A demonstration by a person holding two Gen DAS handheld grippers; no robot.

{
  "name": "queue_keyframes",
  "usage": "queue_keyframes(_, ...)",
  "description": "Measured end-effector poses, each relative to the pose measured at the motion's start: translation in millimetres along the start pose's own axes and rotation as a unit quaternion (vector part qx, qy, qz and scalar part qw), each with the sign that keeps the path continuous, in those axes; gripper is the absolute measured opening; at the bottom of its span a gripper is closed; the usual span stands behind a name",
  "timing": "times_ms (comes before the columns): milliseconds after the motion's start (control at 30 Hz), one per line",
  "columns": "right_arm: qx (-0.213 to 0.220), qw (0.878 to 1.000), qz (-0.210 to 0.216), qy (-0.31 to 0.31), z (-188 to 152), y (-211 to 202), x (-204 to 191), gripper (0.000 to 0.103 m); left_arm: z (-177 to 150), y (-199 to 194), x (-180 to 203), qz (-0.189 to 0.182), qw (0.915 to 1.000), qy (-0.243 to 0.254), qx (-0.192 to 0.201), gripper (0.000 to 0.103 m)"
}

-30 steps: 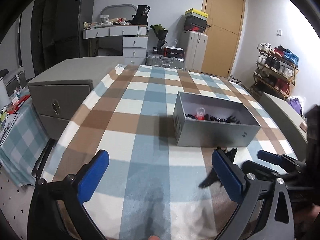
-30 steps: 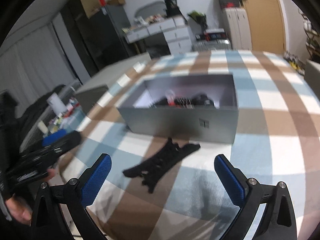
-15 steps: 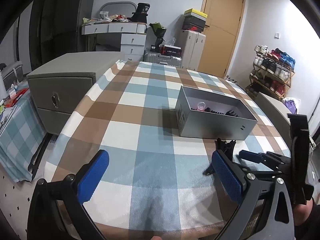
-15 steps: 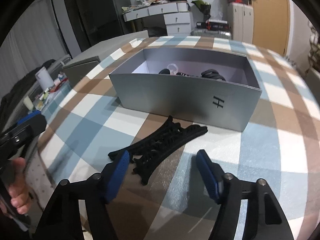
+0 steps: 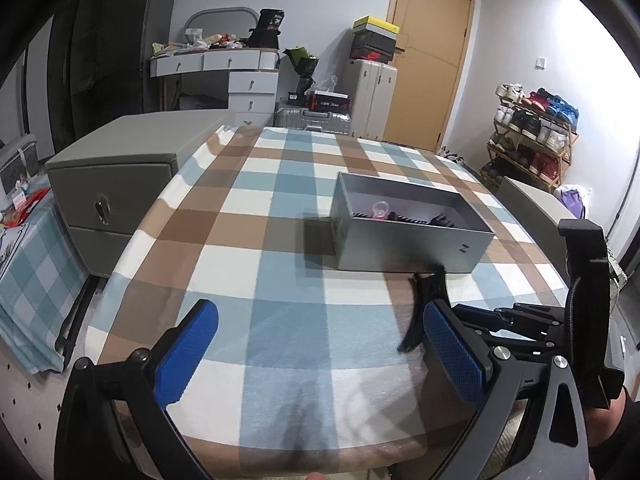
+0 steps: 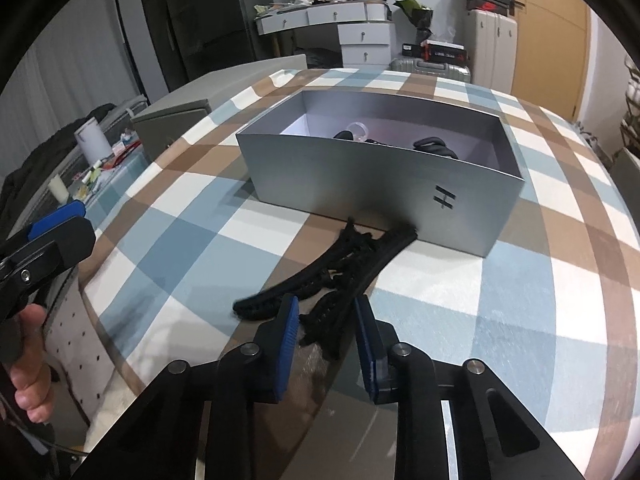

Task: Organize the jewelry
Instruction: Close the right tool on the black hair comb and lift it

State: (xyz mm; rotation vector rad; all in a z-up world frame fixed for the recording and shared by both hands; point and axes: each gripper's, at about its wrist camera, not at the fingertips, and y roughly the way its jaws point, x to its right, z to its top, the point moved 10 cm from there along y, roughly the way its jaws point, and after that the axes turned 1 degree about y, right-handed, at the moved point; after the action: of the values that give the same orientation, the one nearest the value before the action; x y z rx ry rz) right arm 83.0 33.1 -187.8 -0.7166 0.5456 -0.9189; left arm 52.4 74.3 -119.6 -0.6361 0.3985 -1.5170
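on the checked tablecloth (image 6: 520, 292) i see the black lace choker (image 6: 340, 268) lying with its long axis toward the grey box (image 6: 360, 184), its near end between my right gripper (image 6: 326, 340), half closed, not yet pinching, while my left gripper (image 5: 320, 356) is wide open, empty.

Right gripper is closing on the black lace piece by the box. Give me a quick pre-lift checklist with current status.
1. Black lace piece sits between the right gripper pads: ok.
2. Pads firmly clamped on it: cannot tell.
3. Far end of the piece touches the grey box wall; may drag: not ok.
4. Box open on top, room inside: ok.
5. Left gripper open, clear of the piece: ok.
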Motion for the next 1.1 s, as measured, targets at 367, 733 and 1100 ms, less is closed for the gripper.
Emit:
queue_keyframes(367,0.029,0.999,0.035,0.026,-2,-32,15,0.024,5,7,29,0.004,0.999,0.042,-0.012,0.1)
queue_keyframes(733,0.056,0.995,0.055,0.064,-16,-59,60,0.024,-20,45,61,-0.031,0.9932,0.056,-0.097,0.1)
queue_keyframes(1100,0.113,0.982,0.085,0.123,-9,-95,112,0.023,-31,69,88,-0.049,0.9832,0.108,-0.138,0.099)
